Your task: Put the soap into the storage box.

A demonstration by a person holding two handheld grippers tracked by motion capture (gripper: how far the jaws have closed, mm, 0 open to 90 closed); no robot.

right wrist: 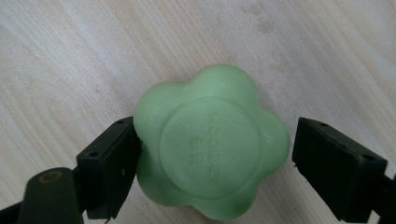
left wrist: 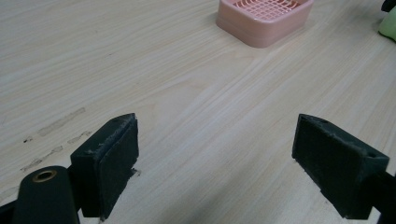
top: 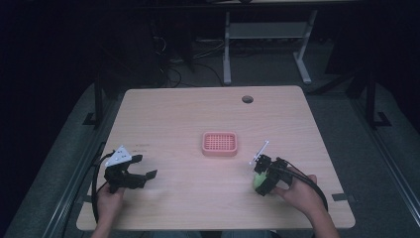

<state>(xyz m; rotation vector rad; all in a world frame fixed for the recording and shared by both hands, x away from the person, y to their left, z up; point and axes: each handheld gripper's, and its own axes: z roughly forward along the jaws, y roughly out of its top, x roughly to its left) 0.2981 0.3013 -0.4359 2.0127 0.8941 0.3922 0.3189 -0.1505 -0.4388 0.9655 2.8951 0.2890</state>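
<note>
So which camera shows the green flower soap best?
The right gripper view: the green soap sits big between the right tongs, lobes and stamped circle clear. The high view shows a small green blob; the left gripper view catches just an edge.

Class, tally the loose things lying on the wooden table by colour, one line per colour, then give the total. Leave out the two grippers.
Pink: 1, the slatted soap dish near the table's middle.
Green: 1, the flower-shaped soap, lying between the right gripper's open jaws; one jaw touches it.
Total: 2
</note>
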